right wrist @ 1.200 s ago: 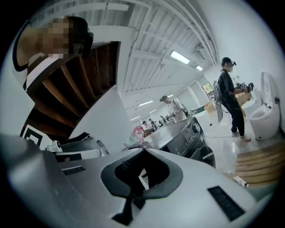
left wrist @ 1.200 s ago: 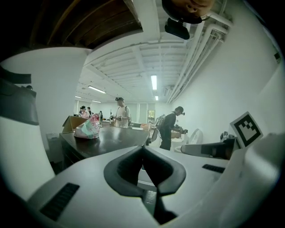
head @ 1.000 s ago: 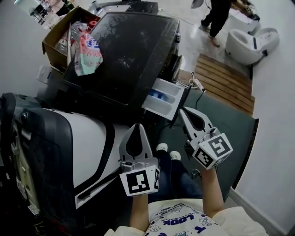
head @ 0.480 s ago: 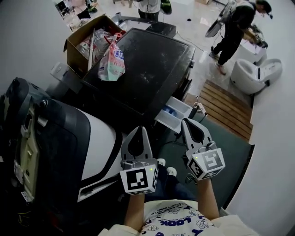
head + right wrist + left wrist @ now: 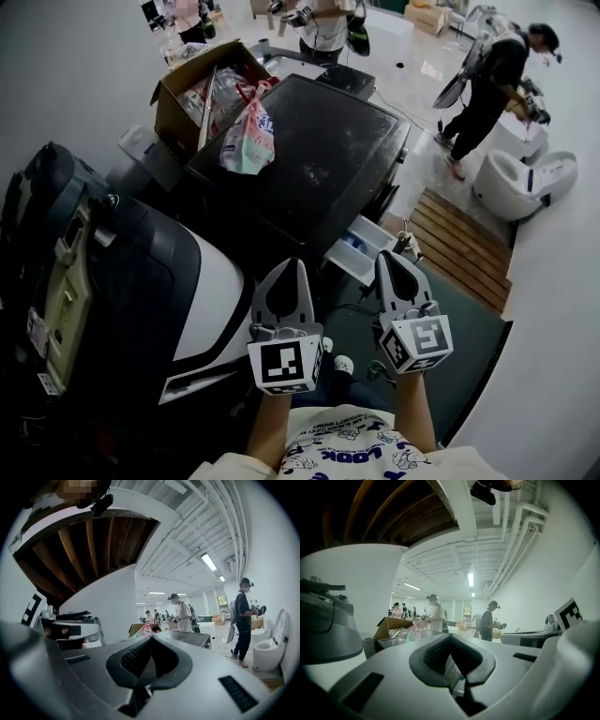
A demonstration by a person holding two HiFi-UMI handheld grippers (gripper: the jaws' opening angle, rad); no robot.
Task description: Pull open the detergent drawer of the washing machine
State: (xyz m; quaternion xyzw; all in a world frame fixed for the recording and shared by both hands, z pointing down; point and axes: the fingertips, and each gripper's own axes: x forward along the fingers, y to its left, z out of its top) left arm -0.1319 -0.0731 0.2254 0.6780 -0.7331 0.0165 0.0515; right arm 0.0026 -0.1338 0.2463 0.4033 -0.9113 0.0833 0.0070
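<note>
White floor [image 5: 422, 84], open detergent drawer [image 5: 359, 253], "LOOK" shirt [image 5: 337, 450]

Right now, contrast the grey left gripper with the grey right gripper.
The grey right gripper shows next to the pulled-out white detergent drawer; the grey left gripper sits further left. The right gripper's marker cube is rolled, the left gripper's square-on. Both are shut and empty.

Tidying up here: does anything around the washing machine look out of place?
The detergent drawer stands pulled out of the washing machine, and a pink plastic bag lies on its top beside a cardboard box.
</note>
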